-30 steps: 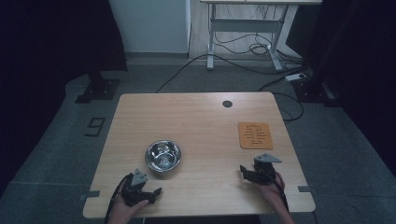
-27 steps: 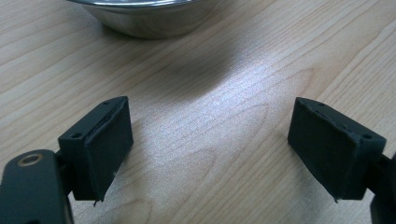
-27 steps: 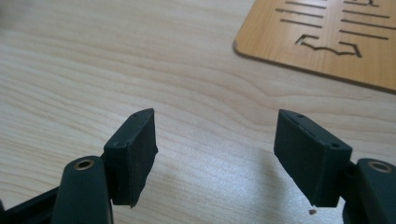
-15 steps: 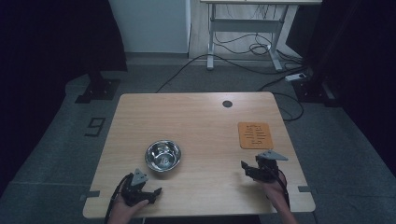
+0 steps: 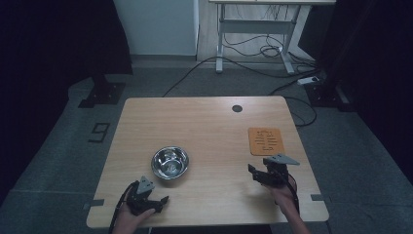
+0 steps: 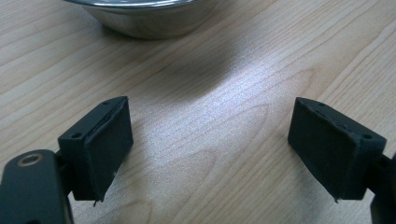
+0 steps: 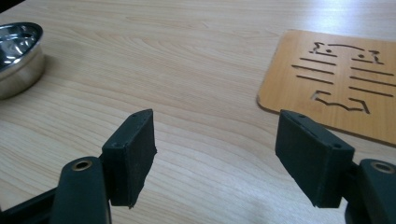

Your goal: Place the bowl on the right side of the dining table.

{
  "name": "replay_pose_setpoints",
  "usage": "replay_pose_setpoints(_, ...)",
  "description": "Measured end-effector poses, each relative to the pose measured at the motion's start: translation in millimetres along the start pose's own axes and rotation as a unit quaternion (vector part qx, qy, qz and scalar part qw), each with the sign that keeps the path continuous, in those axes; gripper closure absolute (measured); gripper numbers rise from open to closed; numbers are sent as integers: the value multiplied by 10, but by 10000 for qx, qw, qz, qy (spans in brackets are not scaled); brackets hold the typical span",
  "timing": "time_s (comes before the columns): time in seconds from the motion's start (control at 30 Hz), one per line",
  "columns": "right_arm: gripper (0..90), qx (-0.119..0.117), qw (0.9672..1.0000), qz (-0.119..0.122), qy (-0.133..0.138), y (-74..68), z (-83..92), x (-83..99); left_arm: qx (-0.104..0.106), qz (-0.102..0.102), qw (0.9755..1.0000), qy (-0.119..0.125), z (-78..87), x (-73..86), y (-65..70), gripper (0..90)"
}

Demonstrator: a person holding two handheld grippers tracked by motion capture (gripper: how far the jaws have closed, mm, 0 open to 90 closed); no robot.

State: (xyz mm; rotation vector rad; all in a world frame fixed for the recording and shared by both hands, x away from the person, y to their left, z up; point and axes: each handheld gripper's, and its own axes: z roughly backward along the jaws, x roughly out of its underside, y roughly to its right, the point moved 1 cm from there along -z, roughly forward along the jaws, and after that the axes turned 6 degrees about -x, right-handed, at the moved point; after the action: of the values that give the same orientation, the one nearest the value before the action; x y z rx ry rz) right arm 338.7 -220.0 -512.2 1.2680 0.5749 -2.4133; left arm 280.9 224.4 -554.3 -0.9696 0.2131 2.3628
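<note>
The risk I see is the shiny round steel bowl (image 5: 169, 162) skating across the pale wooden tabletop (image 5: 204, 126) or tipping, since a jaw nudging its smooth curved wall would push it rather than catch the rim. The bowl sits just ahead of the left hand-held gripper (image 6: 210, 149), whose jaws stand wide apart with nothing between them; the right hand-held gripper (image 7: 215, 154), likewise spread and empty, is well off to the bowl's right, near the orange slotted wooden mat (image 7: 336, 79)

Steel bowl (image 5: 169, 162) upright, near-left on table; wooden trivet (image 5: 266, 141) flat, right.
</note>
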Motion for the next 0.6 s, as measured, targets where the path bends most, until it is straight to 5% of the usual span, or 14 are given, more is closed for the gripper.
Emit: replay_pose_setpoints(0.6, 287, -253, 9997, 8, -42, -174, -154, -148, -1, -1, 10000, -1, 0, 0, 0, 135)
